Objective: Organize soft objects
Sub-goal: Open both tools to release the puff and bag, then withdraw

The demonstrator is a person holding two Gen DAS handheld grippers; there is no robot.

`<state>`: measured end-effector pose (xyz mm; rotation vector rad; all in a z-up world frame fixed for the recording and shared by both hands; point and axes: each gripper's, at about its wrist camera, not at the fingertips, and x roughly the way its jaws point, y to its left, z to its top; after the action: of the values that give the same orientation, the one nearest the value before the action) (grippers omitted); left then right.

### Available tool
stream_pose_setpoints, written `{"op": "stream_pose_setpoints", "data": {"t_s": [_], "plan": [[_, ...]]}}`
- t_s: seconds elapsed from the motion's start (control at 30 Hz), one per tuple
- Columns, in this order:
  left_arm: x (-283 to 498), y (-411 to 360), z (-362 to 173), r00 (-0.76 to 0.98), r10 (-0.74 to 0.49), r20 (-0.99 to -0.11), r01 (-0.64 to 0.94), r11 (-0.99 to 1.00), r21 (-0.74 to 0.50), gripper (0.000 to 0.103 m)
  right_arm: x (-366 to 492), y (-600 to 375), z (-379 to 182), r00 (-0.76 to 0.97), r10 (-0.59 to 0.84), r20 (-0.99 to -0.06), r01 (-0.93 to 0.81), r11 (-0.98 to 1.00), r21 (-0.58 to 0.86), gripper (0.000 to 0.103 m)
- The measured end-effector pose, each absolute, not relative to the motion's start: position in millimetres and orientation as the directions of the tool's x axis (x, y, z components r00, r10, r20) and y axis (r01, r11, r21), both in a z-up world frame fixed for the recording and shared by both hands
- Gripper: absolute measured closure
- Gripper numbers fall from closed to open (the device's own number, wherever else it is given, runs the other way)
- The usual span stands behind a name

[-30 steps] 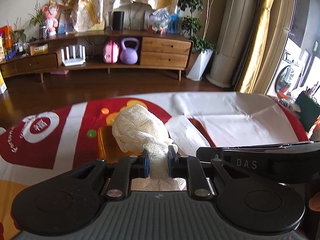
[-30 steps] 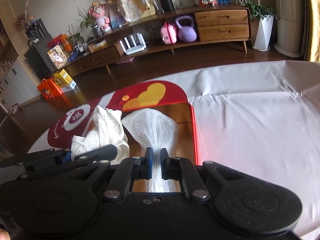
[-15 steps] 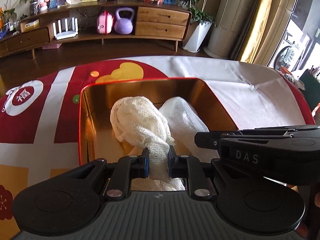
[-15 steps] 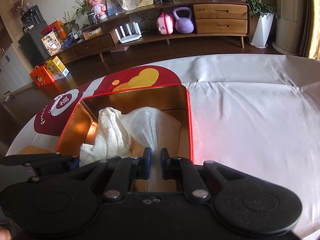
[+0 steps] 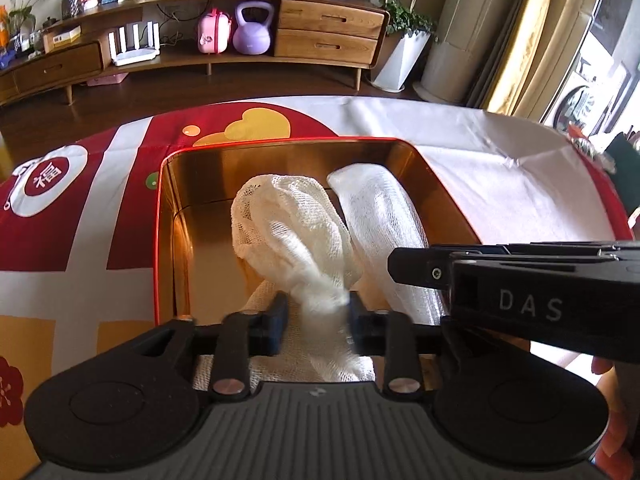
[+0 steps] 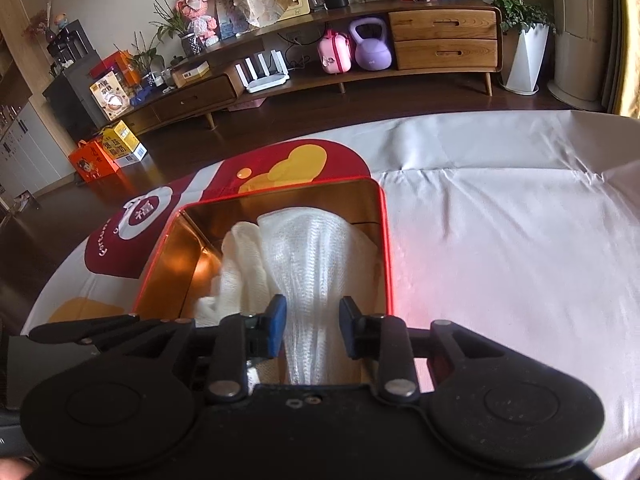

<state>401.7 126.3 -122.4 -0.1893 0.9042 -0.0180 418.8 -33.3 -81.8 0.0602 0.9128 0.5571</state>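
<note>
Both claws have let go. Half a second ago each one pinched a bundle of white net cloth; now the left gripper [image 5: 318, 322] has its blue pads [image 5: 276, 322] spread, and the coarse net bundle [image 5: 288, 224] sits loose between them, maybe brushing them (that part is blurry, so I cannot tell if it touches). The right gripper [image 6: 312, 326] has also spread its blue pads [image 6: 276, 328] wide, with a gap on each side of the fine net bundle [image 6: 316, 256] that runs up between them.

The two bundles lie side by side, touching, inside the gold tin [image 5: 172, 216] with the red rim. The coarse one is on the left and the fine one [image 5: 380, 216] is on the right, close to the tin's right wall. One second ago they hung above the tin; now they rest down in it, with their far ends near the tin's back wall.

In the left view, the black body of the right claw crosses in front of the fine bundle. The tin stands on a red and white tablecloth [image 6: 500, 248]. Beyond the table is a wooden cabinet [image 6: 444, 40] with a purple kettlebell [image 6: 370, 50].
</note>
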Motion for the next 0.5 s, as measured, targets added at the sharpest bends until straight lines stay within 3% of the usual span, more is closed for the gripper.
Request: {"op": "stream_pose_setpoints", "data": {"t_s": [0.13, 0.2, 0.5], "plan": [[395.5, 115.8, -114.4, 0.638, -0.084, -0.765, -0.042, 0.989, -0.143, 0.038, 414.9, -38.0, -73.3, 0.49, 0.492, -0.72, -0.433, 0.854, 0.289, 0.068], [391.5, 111.6, -109.0, 0.65, -0.059, -0.758, -0.049, 0.992, -0.12, 0.031, 412.3, -40.0, -68.4, 0.496, 0.496, -0.713, -0.432, 0.853, 0.292, 0.067], [365.1, 109.4, -80.2, 0.688, -0.029, -0.725, -0.069, 0.992, -0.106, 0.031, 386.2, -54.3, -38.7, 0.521, 0.515, -0.681, -0.447, 0.844, 0.297, 0.052]]}}
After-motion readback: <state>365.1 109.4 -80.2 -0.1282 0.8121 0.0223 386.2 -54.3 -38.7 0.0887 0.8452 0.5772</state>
